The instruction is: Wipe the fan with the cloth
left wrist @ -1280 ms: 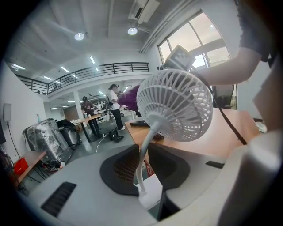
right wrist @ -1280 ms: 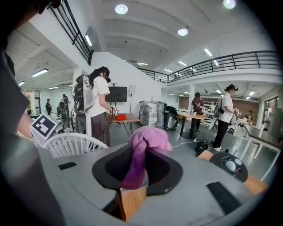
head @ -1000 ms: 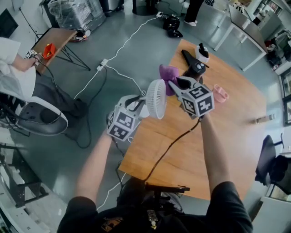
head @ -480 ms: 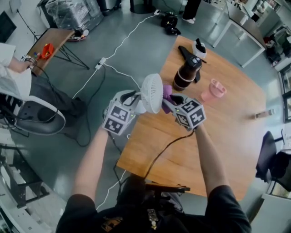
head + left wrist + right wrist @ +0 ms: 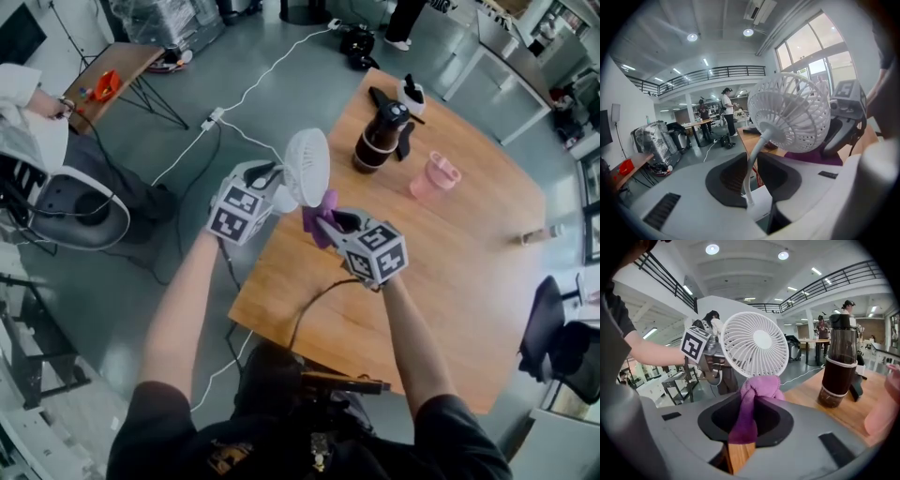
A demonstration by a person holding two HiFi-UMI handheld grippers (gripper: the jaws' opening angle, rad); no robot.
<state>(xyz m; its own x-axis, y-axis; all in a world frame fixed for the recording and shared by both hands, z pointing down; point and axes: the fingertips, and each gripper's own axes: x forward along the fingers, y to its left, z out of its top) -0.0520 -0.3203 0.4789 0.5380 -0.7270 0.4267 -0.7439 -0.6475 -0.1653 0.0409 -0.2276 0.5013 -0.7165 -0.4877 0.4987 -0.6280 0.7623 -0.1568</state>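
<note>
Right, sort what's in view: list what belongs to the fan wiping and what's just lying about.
In the job: fan, held in the left gripper; purple cloth, held in the right gripper.
Lying about: dark jar, pink cup, both on the table.

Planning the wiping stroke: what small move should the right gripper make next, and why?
Probably slide the right gripper upward so the cloth sweeps across the fan grille: the cloth sits at the grille's lower rim, and the left gripper grips the fan's stem.
</note>
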